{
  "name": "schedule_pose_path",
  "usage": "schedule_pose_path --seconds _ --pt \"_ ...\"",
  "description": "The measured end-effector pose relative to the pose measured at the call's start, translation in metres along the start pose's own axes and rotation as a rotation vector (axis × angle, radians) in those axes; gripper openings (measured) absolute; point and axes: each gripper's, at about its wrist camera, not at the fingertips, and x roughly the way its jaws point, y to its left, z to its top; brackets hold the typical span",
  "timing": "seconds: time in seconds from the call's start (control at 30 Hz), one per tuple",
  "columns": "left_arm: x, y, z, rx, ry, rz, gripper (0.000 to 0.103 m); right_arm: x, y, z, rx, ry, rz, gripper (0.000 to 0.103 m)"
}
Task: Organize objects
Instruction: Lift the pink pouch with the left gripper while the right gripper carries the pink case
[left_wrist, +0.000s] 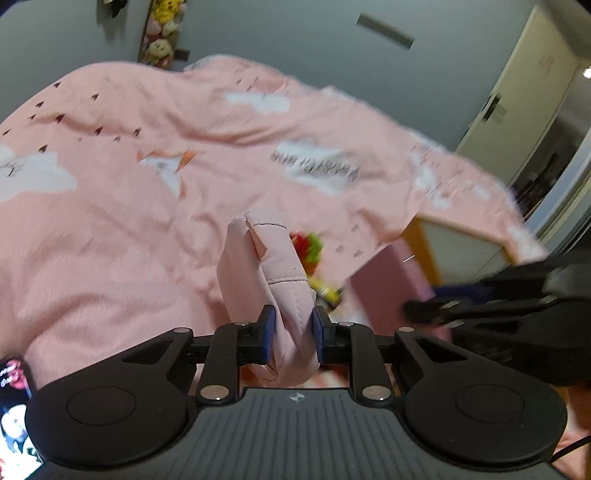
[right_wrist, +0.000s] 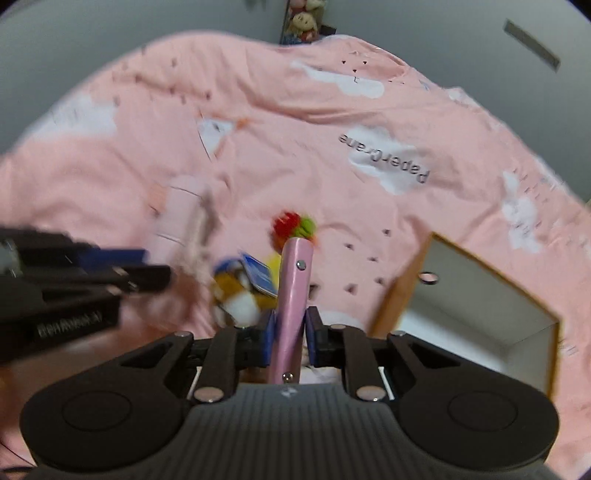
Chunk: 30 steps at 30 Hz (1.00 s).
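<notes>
Above the pink bedspread (left_wrist: 122, 206), the left gripper (left_wrist: 292, 326) pinches a pale pink padded strap (left_wrist: 273, 273), which rises from between its blue pads. The right gripper (right_wrist: 290, 328) clamps a glossy pink strip (right_wrist: 293, 288) with rivets. Just beyond lies a blurred toy (right_wrist: 251, 291), possibly a plush. An open box (right_wrist: 480, 306) stands to the right, apart from both grippers.

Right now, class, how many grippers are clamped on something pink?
2. The left gripper pinches a pink fabric pouch; the right gripper pinches a pink metal strip. Both are above the bedspread.
</notes>
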Motion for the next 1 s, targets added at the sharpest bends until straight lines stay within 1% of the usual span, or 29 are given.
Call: schedule_pose_path --seconds 0.03,0.1,0.17,0.23,0.27,0.33,0.37,0.4,0.43,0.5,0.57,0.63,0.77,0.9,1.0 --pt "-0.002 0.003 0.003 -0.022 -0.007 -0.034 0.024 0.002 -0.002 0.0 0.035 -0.012 0.031 0.018" --pt "-0.003 0.012 0.007 -0.08 0.002 -0.094 0.024 0.009 -0.004 -0.003 0.094 -0.018 0.052 0.018" --pt "0.001 0.025 0.009 -0.141 0.04 -0.131 0.024 0.017 -0.008 -0.007 0.156 -0.011 0.062 0.018" --pt "0.009 0.038 0.009 -0.207 0.092 -0.143 0.024 0.023 -0.014 -0.013 0.209 -0.01 0.071 0.018" --pt "0.013 0.043 0.009 -0.228 0.117 -0.122 0.024 0.025 -0.016 -0.015 0.221 -0.015 0.071 0.018" --pt "0.018 0.047 0.01 -0.226 0.158 -0.018 0.024 0.026 -0.02 -0.018 0.244 -0.013 0.065 0.018" --pt "0.019 0.048 0.01 -0.222 0.166 -0.001 0.025 0.027 -0.023 -0.019 0.243 -0.007 0.061 0.018" --pt "0.019 0.049 0.011 -0.226 0.178 -0.007 0.028 0.027 -0.023 -0.019 0.239 -0.001 0.059 0.018" --pt "0.019 0.048 0.012 -0.217 0.194 0.004 0.029 0.027 -0.024 -0.02 0.236 0.002 0.062 0.018" --pt "0.02 0.041 0.016 -0.152 0.211 0.047 0.039 0.03 -0.026 -0.02 0.213 0.014 0.073 0.019" --pt "0.02 0.036 0.021 -0.117 0.211 0.091 0.045 0.034 -0.028 -0.018 0.198 0.035 0.093 0.02" --pt "0.02 0.032 0.025 -0.097 0.203 0.118 0.047 0.038 -0.03 -0.016 0.204 0.046 0.121 0.021" --pt "0.015 0.014 0.033 -0.006 0.156 0.218 0.057 0.052 -0.029 -0.014 0.188 0.085 0.082 0.023" --pt "0.022 -0.003 0.037 0.044 0.16 0.257 0.058 0.061 -0.027 -0.019 0.17 0.097 0.074 0.023" --pt "0.026 -0.022 0.038 0.097 0.142 0.246 0.059 0.06 -0.027 -0.02 0.152 0.089 0.066 0.023"
